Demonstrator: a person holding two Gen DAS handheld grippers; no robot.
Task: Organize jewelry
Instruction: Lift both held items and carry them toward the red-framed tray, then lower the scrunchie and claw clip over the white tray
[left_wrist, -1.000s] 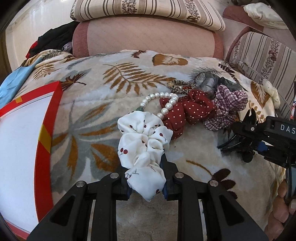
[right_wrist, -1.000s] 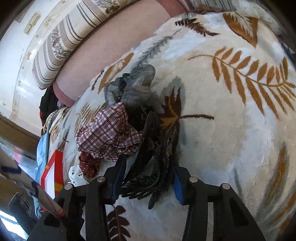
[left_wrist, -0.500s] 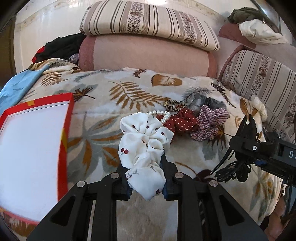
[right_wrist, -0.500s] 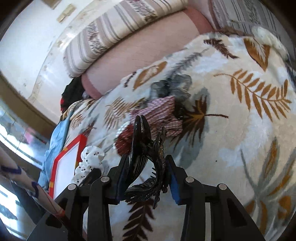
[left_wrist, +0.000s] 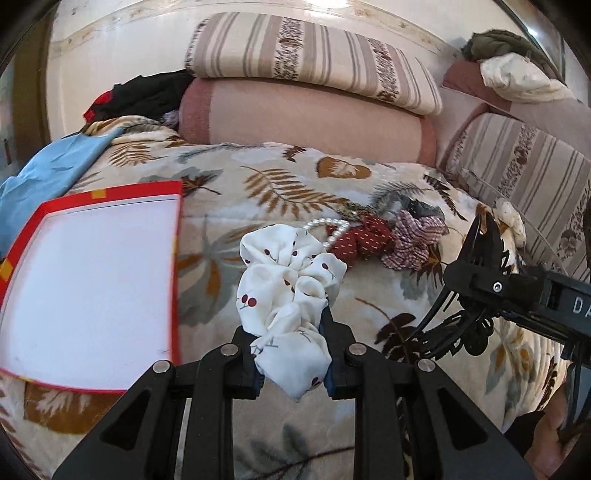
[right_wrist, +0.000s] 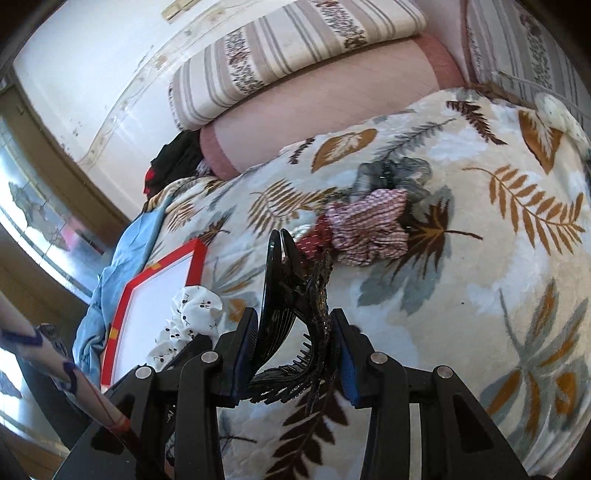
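Note:
My left gripper (left_wrist: 293, 363) is shut on a white cherry-print scrunchie (left_wrist: 288, 284) and holds it above the leaf-print blanket. My right gripper (right_wrist: 293, 354) is shut on black hair claw clips (right_wrist: 295, 314), also lifted; it shows at the right of the left wrist view (left_wrist: 476, 280). On the blanket lie a pearl bracelet (left_wrist: 332, 229), a red dotted scrunchie (left_wrist: 360, 240), a plaid scrunchie (left_wrist: 413, 243) and a grey scrunchie (right_wrist: 395, 173). A red-rimmed white tray (left_wrist: 88, 280) lies to the left.
A pink bolster (left_wrist: 303, 118) and striped pillows (left_wrist: 314, 59) line the back. Blue cloth (left_wrist: 48, 177) lies behind the tray. A small cream scrunchie (left_wrist: 511, 221) sits by the striped cushion at the right.
Both grippers have lifted and pulled back from the pile with their items. The left view has swung toward the tray, which now shows more fully.

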